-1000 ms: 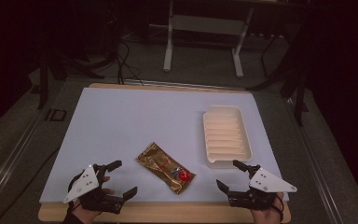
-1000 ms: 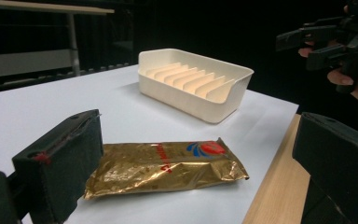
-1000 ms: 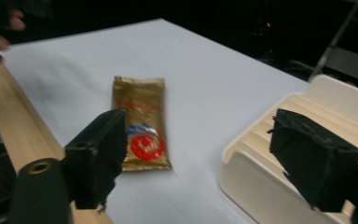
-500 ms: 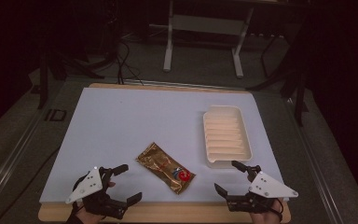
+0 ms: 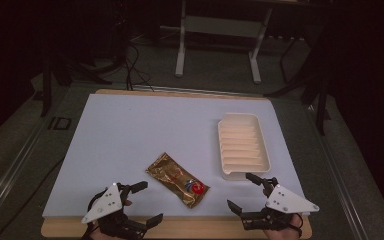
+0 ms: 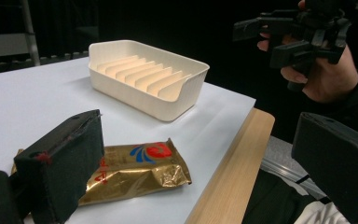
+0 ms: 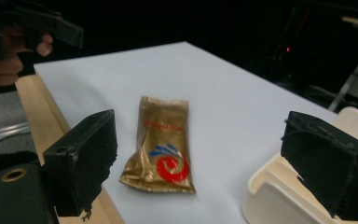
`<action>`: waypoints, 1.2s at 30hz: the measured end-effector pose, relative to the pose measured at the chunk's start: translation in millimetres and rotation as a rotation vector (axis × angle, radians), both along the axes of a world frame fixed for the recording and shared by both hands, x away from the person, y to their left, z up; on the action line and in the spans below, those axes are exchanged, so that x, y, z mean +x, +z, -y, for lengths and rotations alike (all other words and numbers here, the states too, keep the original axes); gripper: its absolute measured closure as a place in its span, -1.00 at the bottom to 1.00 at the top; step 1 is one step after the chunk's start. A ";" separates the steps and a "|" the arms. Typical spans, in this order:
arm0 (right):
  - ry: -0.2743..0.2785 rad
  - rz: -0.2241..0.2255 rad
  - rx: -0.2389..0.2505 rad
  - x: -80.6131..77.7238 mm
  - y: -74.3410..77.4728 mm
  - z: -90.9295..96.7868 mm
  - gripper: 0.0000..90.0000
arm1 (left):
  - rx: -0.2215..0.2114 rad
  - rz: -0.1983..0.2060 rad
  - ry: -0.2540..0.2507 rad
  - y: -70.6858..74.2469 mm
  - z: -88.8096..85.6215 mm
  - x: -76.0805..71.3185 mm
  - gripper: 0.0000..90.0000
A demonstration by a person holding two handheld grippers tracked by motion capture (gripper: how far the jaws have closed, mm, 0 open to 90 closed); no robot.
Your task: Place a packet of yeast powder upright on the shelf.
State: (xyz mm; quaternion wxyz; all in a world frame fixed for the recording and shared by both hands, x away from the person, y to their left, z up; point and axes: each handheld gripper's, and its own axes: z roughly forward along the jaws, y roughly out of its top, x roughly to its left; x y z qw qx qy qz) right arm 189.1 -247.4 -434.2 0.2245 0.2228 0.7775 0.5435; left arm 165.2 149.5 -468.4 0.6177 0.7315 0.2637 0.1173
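A gold snack packet point(image 5: 177, 180) with a red logo lies flat on the white table top point(image 5: 145, 130), near the front edge. My left gripper point(image 5: 151, 202) hovers open at the front left, its jaws wide apart and pointing toward the packet point(image 6: 135, 170). My right gripper point(image 5: 240, 190) hovers open at the front right, just below the cream ribbed tray point(image 5: 242, 146). In the right gripper view the packet point(image 7: 165, 144) lies between and beyond my jaws, untouched. Nothing is held by either gripper.
The tray point(image 6: 147, 79) stands empty at the right side of the table, its near corner point(image 7: 279, 196) close to my right jaw. A wooden edge point(image 5: 190, 227) runs along the table front. Metal stand legs point(image 5: 215, 47) rise on the floor behind.
Both grippers have drifted slightly toward the table's near edge and stayed open. The packet and tray have not moved.
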 end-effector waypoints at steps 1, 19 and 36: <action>0.011 -0.003 0.006 -0.1 -0.1 -1.0 -0.77 | -0.011 -0.006 -0.002 0.7 0.6 -0.1 -0.93; 0.035 -0.001 0.001 -1.2 -0.6 -5.8 -0.74 | 0.055 -0.038 0.063 11.8 3.9 21.4 -0.88; 0.013 0.024 0.020 3.4 -0.3 -1.9 -0.74 | 0.205 -0.098 0.221 2.5 7.6 81.1 -0.85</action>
